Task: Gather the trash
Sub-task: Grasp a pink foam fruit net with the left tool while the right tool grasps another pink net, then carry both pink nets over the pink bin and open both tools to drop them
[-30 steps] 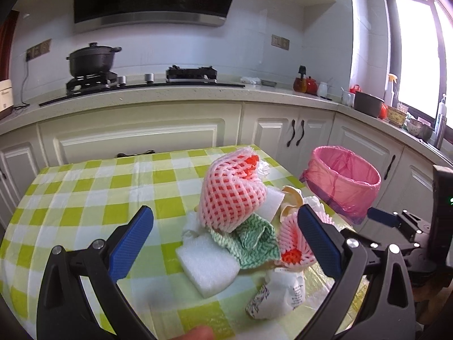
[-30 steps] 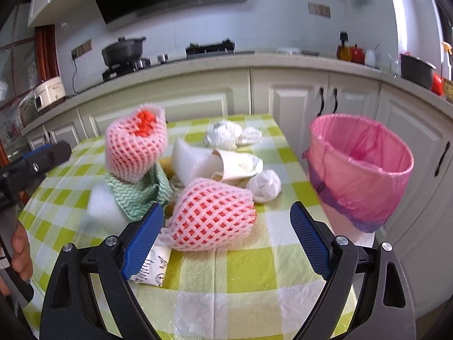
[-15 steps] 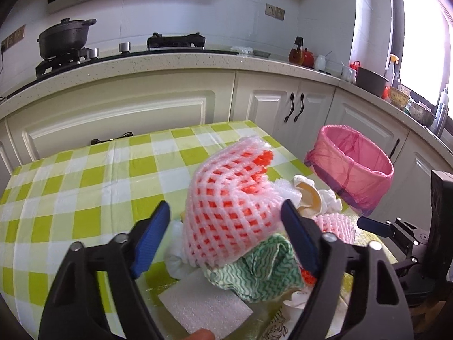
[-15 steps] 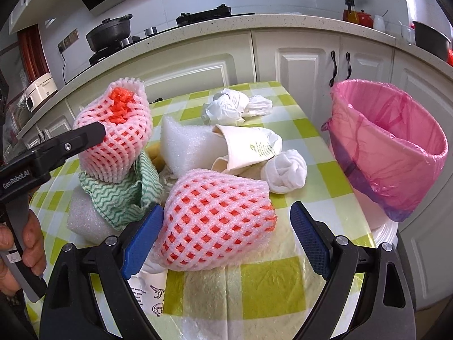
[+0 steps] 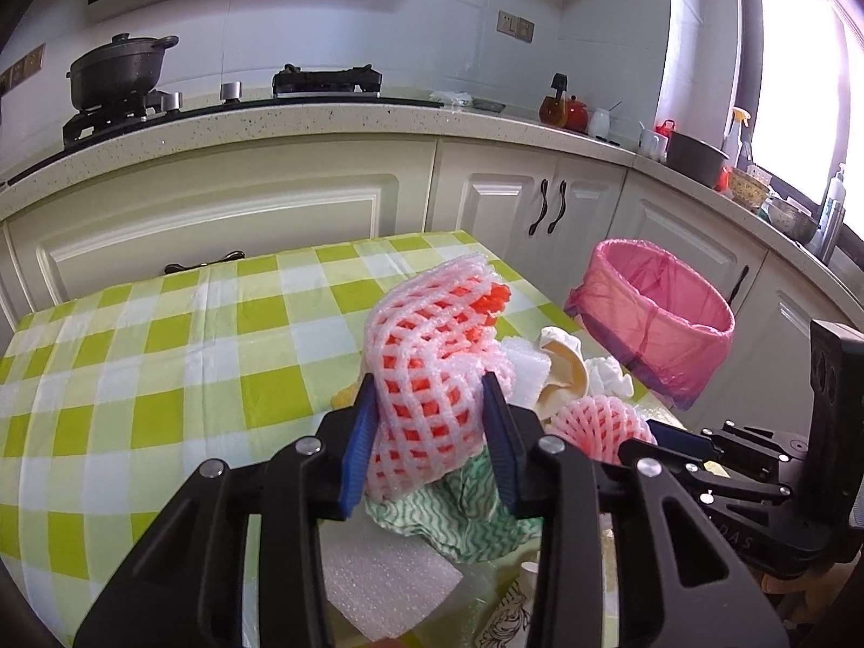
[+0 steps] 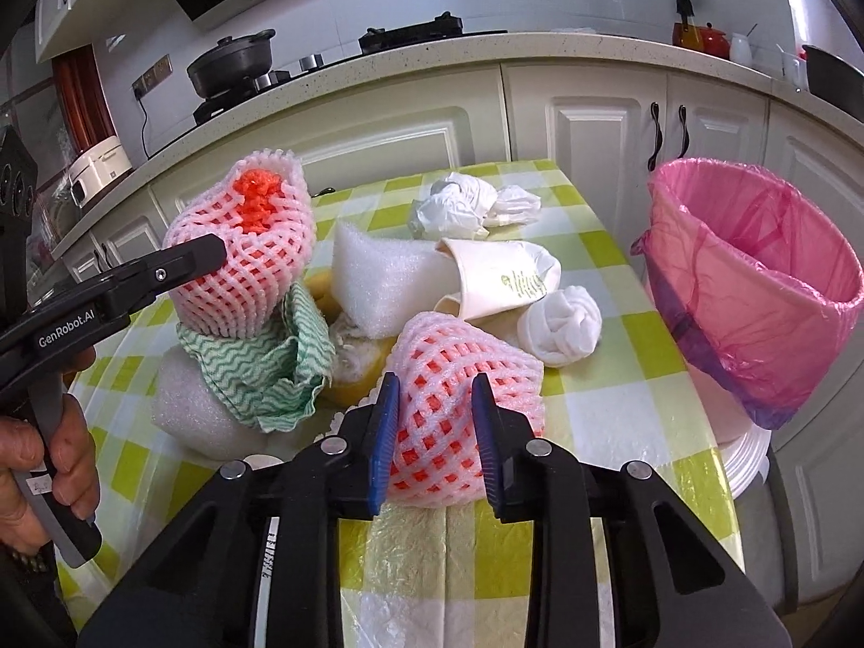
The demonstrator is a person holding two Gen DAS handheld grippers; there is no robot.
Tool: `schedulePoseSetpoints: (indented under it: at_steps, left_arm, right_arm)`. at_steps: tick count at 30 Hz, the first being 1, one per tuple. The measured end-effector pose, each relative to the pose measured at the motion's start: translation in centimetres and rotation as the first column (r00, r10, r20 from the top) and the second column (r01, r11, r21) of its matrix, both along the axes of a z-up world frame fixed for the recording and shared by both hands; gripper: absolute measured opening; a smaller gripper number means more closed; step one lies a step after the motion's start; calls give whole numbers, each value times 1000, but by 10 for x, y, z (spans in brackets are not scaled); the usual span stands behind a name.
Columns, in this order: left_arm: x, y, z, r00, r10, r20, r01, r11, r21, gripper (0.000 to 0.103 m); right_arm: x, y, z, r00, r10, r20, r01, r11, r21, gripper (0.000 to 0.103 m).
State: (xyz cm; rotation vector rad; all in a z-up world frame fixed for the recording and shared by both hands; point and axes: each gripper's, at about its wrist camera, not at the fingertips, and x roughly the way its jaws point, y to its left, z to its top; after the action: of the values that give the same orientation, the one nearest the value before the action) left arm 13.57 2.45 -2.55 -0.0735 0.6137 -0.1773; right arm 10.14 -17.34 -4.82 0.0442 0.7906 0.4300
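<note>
Between the blue pads of the right gripper (image 6: 434,434), a pink foam fruit net (image 6: 459,378) lying on the table is pinched; the jaws have just been closing and now press its sides in. Printing runs along this gripper's frame but is too foreshortened to read. To its left, the left gripper (image 5: 429,437), whose arm reads "GenRobot.AI" in white in the right wrist view, has likewise just been closing and squeezes a second pink foam net (image 5: 426,356), which stands on a crumpled green-and-white wavy cloth (image 6: 264,364). That makes two foam nets, one per gripper. Around them lie two white foam pads (image 6: 378,281), a flattened paper cup (image 6: 502,278) with small green lettering I cannot make out, one knotted white wad (image 6: 561,329), and a crumpled white plastic bag (image 6: 464,205) farther back. All rest on the green-checked tablecloth (image 5: 162,356). One bin with a pink liner (image 6: 756,281) stands just past the table's right edge.
</note>
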Motion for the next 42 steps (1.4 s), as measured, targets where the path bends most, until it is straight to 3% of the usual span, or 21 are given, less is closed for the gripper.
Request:
schedulePoseSetpoints:
  at_steps: [12,23,32,42]
  left_arm:
    - [-9,1,28,998,21,57,-21,1000,-4,36]
    - [7,-25,49,996,-19,88,19,1000,0,36]
    - [55,-95,79,980,-145,134,148,989,-17,36]
    - [123,-190,77,957,-279,83,286,955,-82,37]
  right_arm:
    - [-11,-25,36,997,-27,71,23,998,57,26]
    - [1,-62,67,985,-99,144,86,992,93,26]
    - [47,-147,104,926,-287,246,269,957,104,26]
    - [92,-215,96,881,-401,252,381,916,126,26]
